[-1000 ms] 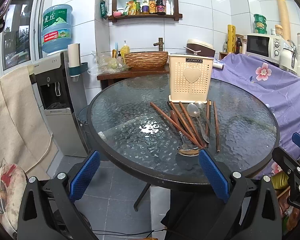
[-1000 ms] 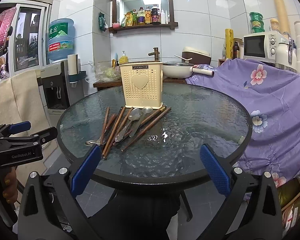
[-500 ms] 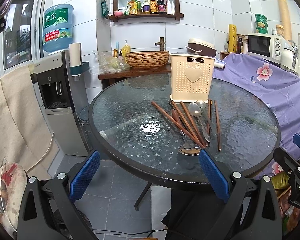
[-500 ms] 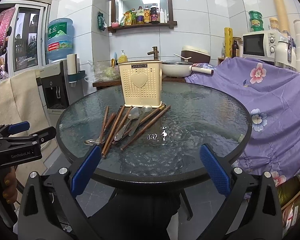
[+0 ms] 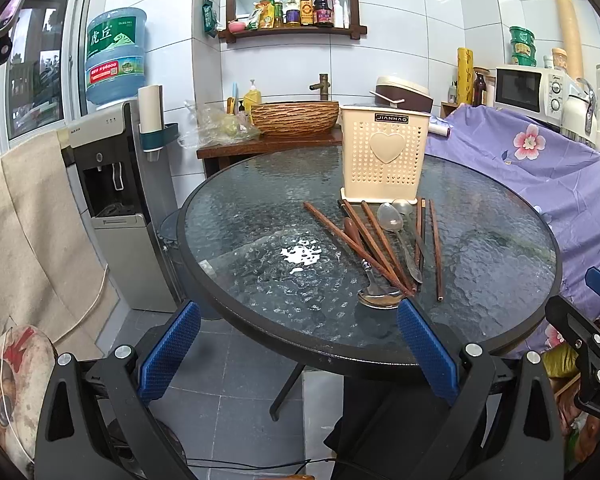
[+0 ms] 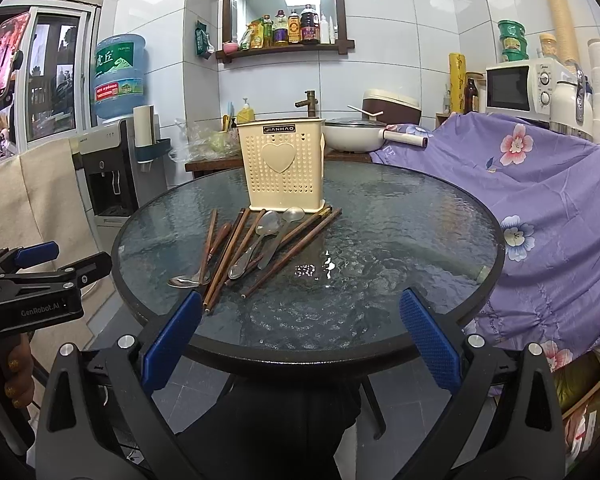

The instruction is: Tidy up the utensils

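The inside of the cream utensil holder (image 6: pixel 282 168) is staying out of sight behind its perforated front. The chopsticks (image 5: pixel 366 242) are covering parts of the spoons (image 5: pixel 398 236), and the shelf bottles' (image 6: pixel 296 28) labels are reading too small.

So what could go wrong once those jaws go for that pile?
The chopsticks and spoons lie crossed in one heap, so pinching one may drag others along. The wooden-handled spoon sits near the glass table's rim and could be knocked off. The light cream holder might tip if bumped.
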`<state>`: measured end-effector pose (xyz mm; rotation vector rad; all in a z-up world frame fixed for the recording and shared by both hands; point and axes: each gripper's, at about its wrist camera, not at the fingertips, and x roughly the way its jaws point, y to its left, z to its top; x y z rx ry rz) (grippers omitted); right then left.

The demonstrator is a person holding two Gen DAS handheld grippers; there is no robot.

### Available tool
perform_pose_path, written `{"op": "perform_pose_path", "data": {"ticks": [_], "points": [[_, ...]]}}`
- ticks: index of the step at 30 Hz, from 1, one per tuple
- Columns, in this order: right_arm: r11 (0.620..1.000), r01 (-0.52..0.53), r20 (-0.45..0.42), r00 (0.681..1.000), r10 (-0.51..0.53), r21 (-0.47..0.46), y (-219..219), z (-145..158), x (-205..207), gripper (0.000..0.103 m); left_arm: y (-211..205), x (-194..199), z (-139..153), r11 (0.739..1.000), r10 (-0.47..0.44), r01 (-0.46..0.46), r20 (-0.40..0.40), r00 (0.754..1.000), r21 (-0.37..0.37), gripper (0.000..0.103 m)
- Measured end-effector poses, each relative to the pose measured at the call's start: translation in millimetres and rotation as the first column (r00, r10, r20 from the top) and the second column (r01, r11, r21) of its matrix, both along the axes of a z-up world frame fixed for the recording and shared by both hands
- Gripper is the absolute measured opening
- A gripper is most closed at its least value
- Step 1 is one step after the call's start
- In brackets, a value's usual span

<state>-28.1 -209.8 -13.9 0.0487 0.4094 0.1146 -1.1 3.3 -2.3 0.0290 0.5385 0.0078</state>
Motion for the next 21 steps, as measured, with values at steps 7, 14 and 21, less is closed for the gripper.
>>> {"op": "perform_pose_path", "data": {"ticks": [7, 14, 21], "points": [[1.0, 0.0, -0.008, 1.0, 0.0, 0.0, 0.7, -0.5, 1.0, 0.097, 1.0, -0.2, 1.1, 1.0, 0.001, -0.001, -0.002, 1.0, 0.003, 0.097], [1.0, 0.0, -0.012, 1.0, 0.0, 0.0, 0.3, -1.0, 1.9, 0.097, 1.3, -0.5, 0.4, 1.0, 0.002, -0.002, -0.004, 1.0, 0.006, 0.097], [1.0, 0.0, -0.017, 1.0, 0.0, 0.002, 0.0, -1.5, 3.5, 0.097, -1.2, 2.4, -4.1, 1.0, -0.004, 0.004, -0.011, 1.0, 0.014, 0.097]]}}
